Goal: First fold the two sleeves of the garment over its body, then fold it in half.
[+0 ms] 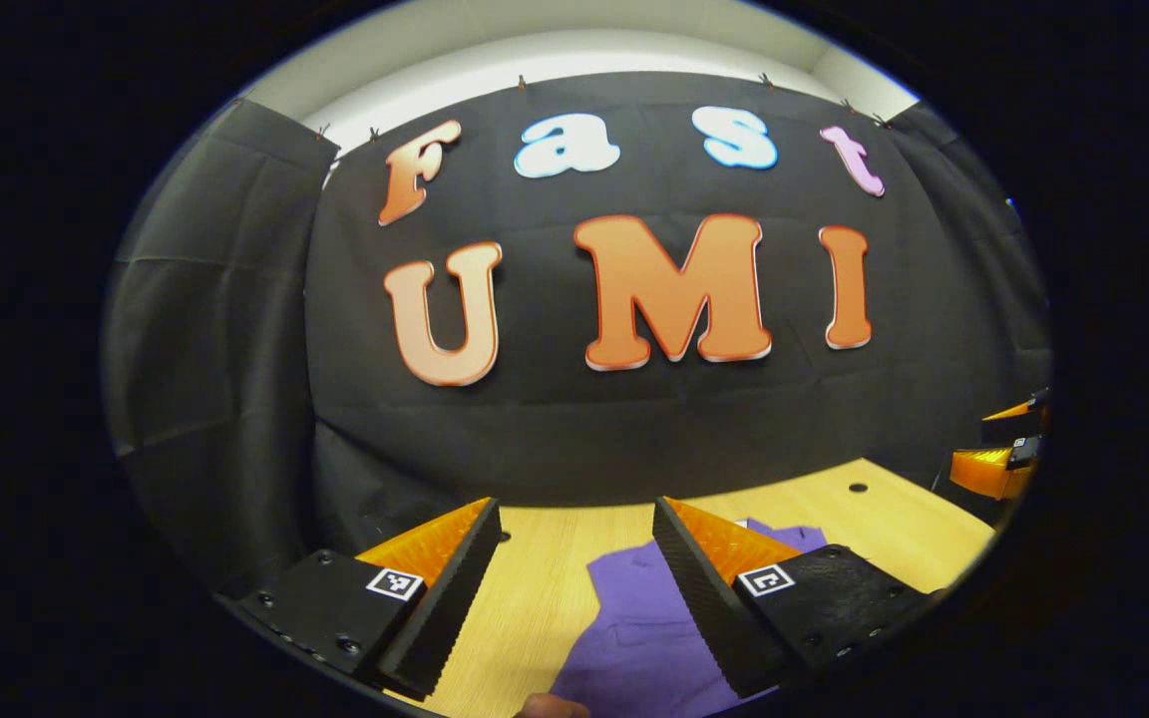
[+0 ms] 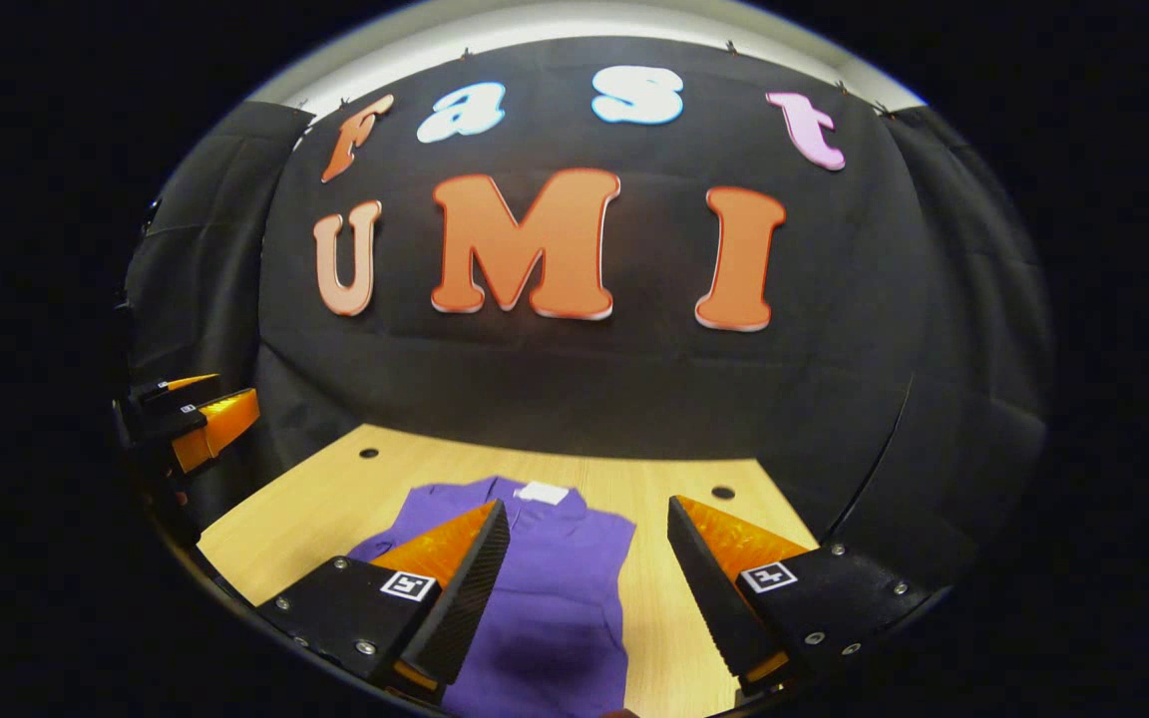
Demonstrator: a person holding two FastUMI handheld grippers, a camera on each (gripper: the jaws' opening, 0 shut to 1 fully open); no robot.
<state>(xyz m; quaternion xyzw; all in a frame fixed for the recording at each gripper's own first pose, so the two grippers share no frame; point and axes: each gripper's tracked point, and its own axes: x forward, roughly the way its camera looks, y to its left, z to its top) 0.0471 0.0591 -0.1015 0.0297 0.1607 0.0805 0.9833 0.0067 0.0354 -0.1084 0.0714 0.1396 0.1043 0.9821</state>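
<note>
Between the spread fingers of the left gripper (image 1: 576, 519), which hold nothing, bare wooden table (image 1: 535, 588) and the near edge of the purple garment (image 1: 634, 628) show; the jaws hang above the cloth, not touching it, so this hand looks parked at the garment's left side, ready for a sleeve. At the right rim of the left gripper view the right gripper (image 1: 998, 454) sits well apart, raised off the table. In its own view the right gripper (image 2: 588, 519) is likewise wide open and empty, aimed down the garment (image 2: 555, 588), which lies flat on the table (image 2: 335, 489) with its collar and white neck label (image 2: 543, 492) at the far end. The body appears narrow with straight side edges; whether the sleeves are already folded in I cannot tell. Judged so, both tools are poised above the near end of the cloth before a grasp.
</note>
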